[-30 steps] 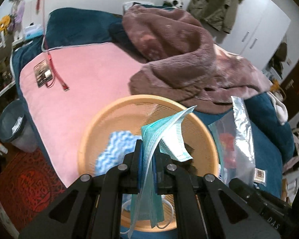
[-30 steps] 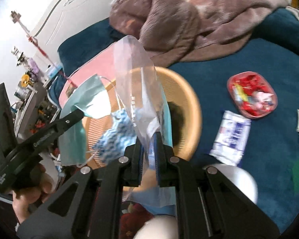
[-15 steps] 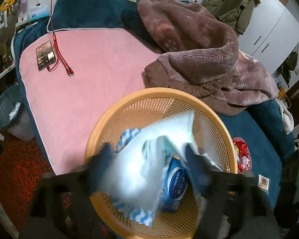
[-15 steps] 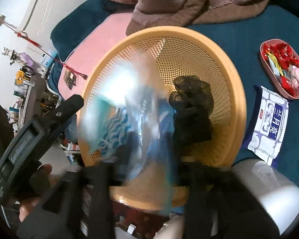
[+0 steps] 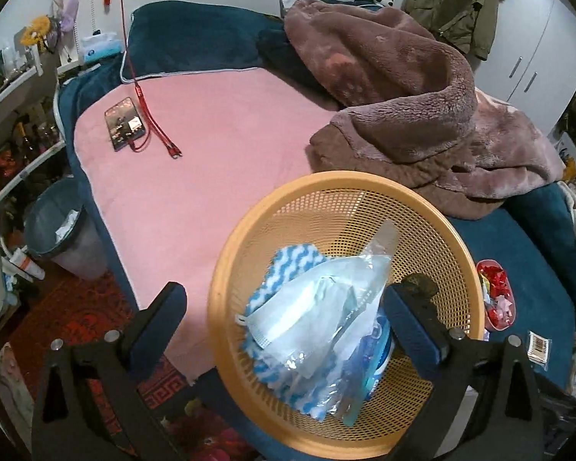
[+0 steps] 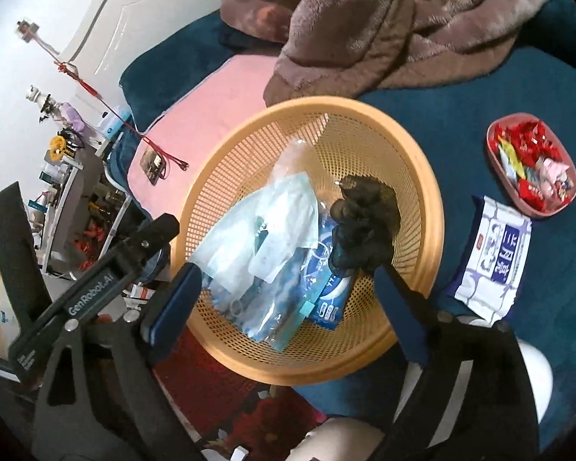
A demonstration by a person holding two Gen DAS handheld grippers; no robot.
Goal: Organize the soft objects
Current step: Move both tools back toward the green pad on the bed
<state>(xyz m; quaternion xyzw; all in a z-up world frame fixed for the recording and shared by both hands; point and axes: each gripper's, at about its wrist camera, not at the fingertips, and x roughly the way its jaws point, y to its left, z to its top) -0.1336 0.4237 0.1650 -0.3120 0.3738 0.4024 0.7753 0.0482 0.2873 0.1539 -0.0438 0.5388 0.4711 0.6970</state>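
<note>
An orange mesh basket (image 5: 216, 299) sits on the bed edge. In it lie a pale face mask (image 5: 288, 317), a clear plastic bag (image 5: 368, 276), a blue-and-white wavy cloth (image 5: 288, 263), a blue packet (image 6: 328, 282) and a black lacy piece (image 6: 364, 223). My left gripper (image 5: 284, 296) hovers over the basket, its jaws opening, and the mask lies loose below them. My right gripper (image 6: 284, 274) hangs over the same basket (image 6: 430, 207), jaws opening, with the bag and mask (image 6: 272, 223) lying free beneath. Nothing is gripped.
A brown fleece blanket (image 5: 403, 96) is heaped behind the basket. A phone (image 5: 123, 123) with red cables lies on the pink sheet (image 5: 219, 146). A wipes pack (image 6: 495, 257) and a candy dish (image 6: 530, 169) lie right of the basket. A bin (image 5: 59, 230) stands on the floor.
Both grippers went from shut to wide open. The mask dropped out of the left one and the clear bag out of the right one, and both now lie in the basket.
</note>
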